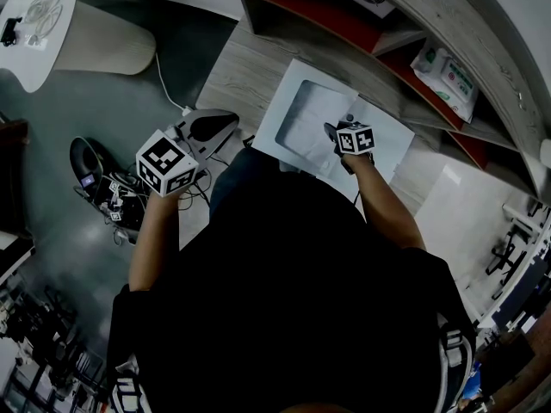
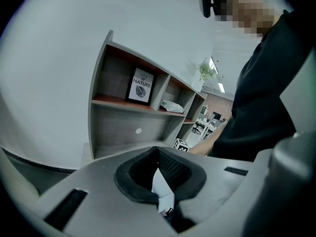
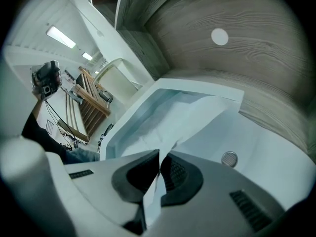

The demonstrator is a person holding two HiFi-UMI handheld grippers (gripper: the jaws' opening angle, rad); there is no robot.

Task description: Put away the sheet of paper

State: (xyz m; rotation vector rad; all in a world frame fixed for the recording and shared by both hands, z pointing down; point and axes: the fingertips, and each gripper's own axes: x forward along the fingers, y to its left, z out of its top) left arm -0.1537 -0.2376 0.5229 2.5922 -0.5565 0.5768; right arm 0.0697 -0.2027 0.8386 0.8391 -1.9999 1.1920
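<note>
So the biggest thing here is the wooden shelf unit [image 1: 284,37] running across the far right, grey boards with reddish insides. A white basin [image 1: 274,123] sits on its bottom board, just in front of the person, with a little round drain [image 3: 229,158] on its flat part. The sheet of paper [image 3: 187,120] is lying rumpled down in the basin's recess, and its near end runs up to the right gripper [image 3: 160,154]. That claw is pressed together on the paper, with a strip of it pinched right between the pads, and it's angled down over the basin's near right side.

The left gripper [image 1: 211,127] is off to the left, well apart from the basin and over the grey floor near some cables [image 1: 116,200]. Its pads meet at the tips, and it isn't touching the sheet. There's a white sliver in the gap behind them, but I honestly can't tell what it is. Its view looks across at a framed print [image 2: 140,85] on the shelf.
</note>
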